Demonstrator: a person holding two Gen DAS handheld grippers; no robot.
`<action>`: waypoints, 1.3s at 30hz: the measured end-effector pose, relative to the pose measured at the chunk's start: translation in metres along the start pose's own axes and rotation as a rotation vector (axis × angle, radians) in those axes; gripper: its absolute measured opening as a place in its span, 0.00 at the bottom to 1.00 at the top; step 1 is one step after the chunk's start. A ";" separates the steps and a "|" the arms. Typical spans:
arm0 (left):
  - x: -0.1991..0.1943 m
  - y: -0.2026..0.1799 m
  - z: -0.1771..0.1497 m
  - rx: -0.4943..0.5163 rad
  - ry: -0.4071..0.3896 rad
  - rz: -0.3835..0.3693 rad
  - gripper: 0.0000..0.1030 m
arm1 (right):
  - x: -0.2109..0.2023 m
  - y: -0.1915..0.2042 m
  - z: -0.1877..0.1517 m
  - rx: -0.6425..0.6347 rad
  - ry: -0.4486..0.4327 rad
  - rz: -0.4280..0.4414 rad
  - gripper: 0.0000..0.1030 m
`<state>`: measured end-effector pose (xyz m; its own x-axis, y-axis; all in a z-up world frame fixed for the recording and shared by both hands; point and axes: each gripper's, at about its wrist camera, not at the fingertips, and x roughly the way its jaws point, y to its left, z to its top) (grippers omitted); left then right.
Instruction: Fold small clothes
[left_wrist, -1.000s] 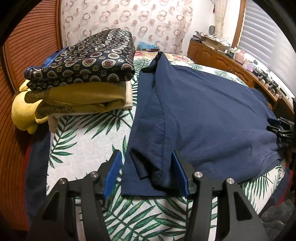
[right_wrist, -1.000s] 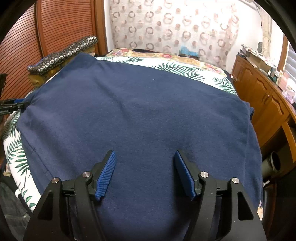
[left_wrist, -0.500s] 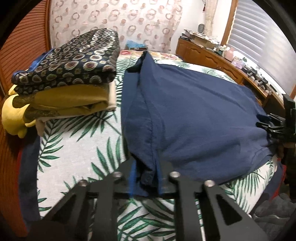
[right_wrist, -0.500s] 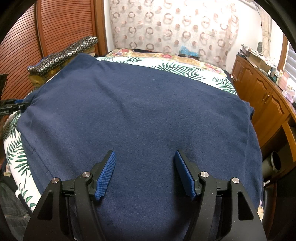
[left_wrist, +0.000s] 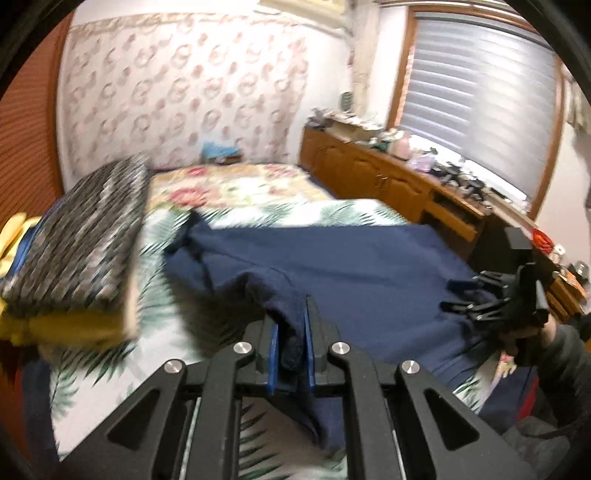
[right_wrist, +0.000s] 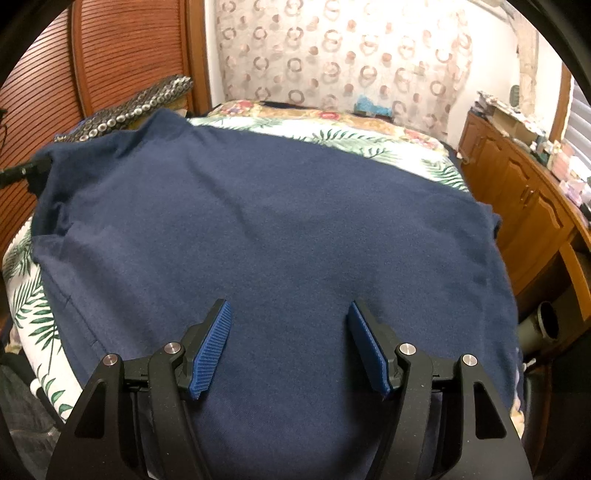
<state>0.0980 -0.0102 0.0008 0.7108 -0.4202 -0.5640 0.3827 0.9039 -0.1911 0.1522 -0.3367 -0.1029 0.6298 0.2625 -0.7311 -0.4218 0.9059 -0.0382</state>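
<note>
A navy blue shirt lies spread across the leaf-print bedsheet. In the left wrist view my left gripper is shut on a bunched sleeve edge of the navy shirt and holds it raised off the bed. The cloth hangs down between and below the blue pads. My right gripper hovers open over the shirt's near part, with nothing pinched between its blue pads. The right gripper also shows at the far right of the left wrist view, held by a hand in a dark sleeve.
A stack of folded clothes, dark patterned on top and yellow beneath, sits on the bed's left side. A wooden dresser with clutter runs along the right under a blinded window. A wooden slatted door stands at the left.
My left gripper closed on the shirt's sleeve edge, then lifted it up and away from the bed, and the view tilted upward. The right gripper stayed still and open.
</note>
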 end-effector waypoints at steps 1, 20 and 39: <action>0.002 -0.005 0.004 0.012 -0.003 -0.014 0.08 | -0.004 -0.003 0.000 0.019 -0.012 0.006 0.65; 0.049 -0.183 0.085 0.296 0.004 -0.305 0.07 | -0.103 -0.067 -0.021 0.162 -0.177 -0.119 0.62; 0.053 -0.150 0.056 0.240 0.071 -0.224 0.52 | -0.096 -0.068 -0.029 0.169 -0.158 -0.071 0.62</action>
<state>0.1117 -0.1724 0.0446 0.5534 -0.5923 -0.5856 0.6589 0.7414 -0.1272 0.1014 -0.4329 -0.0495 0.7538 0.2323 -0.6147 -0.2655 0.9633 0.0385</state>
